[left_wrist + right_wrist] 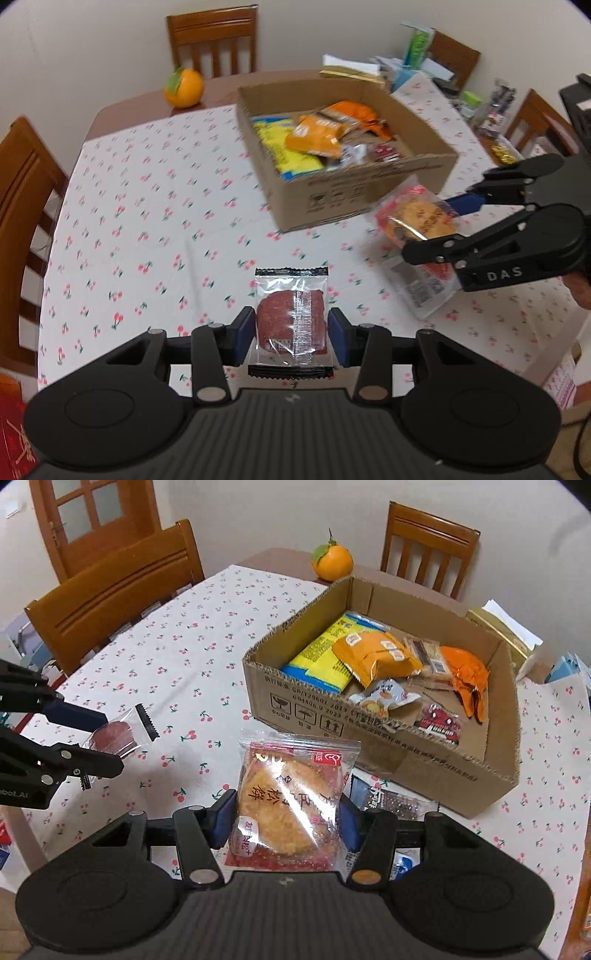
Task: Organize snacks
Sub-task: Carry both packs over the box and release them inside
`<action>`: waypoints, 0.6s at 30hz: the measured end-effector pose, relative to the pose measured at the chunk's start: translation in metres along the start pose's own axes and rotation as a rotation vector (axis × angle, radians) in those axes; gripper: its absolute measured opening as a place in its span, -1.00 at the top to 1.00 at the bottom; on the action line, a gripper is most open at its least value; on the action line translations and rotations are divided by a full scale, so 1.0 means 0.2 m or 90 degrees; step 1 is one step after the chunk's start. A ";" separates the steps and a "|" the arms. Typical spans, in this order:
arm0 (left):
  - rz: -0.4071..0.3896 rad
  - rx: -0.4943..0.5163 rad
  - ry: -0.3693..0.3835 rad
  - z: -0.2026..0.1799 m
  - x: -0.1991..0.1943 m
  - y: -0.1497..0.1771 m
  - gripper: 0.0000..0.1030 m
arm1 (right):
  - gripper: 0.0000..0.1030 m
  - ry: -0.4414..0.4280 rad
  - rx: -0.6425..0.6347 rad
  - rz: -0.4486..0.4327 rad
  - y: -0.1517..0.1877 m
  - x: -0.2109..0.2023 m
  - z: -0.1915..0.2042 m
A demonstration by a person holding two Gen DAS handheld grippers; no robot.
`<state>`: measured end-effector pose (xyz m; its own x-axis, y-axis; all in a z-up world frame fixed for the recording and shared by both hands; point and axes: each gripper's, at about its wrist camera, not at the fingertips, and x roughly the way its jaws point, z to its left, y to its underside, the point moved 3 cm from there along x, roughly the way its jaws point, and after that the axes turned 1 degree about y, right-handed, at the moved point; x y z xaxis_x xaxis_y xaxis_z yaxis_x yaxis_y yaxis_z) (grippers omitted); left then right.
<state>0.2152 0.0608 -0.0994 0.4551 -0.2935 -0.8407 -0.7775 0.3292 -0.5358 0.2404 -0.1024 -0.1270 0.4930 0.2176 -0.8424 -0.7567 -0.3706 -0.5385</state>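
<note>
Holding snacks: cardboard box (388, 734) with yellow pack (325, 653), orange packets; left fingers (291, 334) clamp red-disc packet (291, 321), right fingers (288, 821) clamp pastry packet (291, 801)

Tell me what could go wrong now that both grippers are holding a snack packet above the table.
1. The left gripper pinches the red-disc packet only by its sides; the slick wrapper might slip.
2. The right gripper squeezes the pastry packet, which could crack the pastry.
3. The cardboard box is already crowded, and the two grippers are close together, so they might collide while dropping packets in.
</note>
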 end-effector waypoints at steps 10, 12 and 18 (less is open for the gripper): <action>-0.031 0.036 0.039 -0.13 -0.09 -0.12 0.18 | -0.18 0.006 -0.004 -0.046 -0.08 -0.17 -0.08; -0.039 0.039 0.045 -0.14 -0.09 -0.15 0.18 | -0.18 0.014 -0.004 -0.057 -0.10 -0.19 -0.12; -0.053 0.043 0.048 -0.18 -0.08 -0.19 0.18 | -0.18 0.045 0.009 -0.083 -0.19 -0.21 -0.27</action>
<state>0.2216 0.0203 -0.0622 0.4802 -0.3884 -0.7864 -0.7067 0.3598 -0.6092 0.2721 -0.1452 -0.0699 0.6156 0.1991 -0.7625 -0.6903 -0.3305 -0.6436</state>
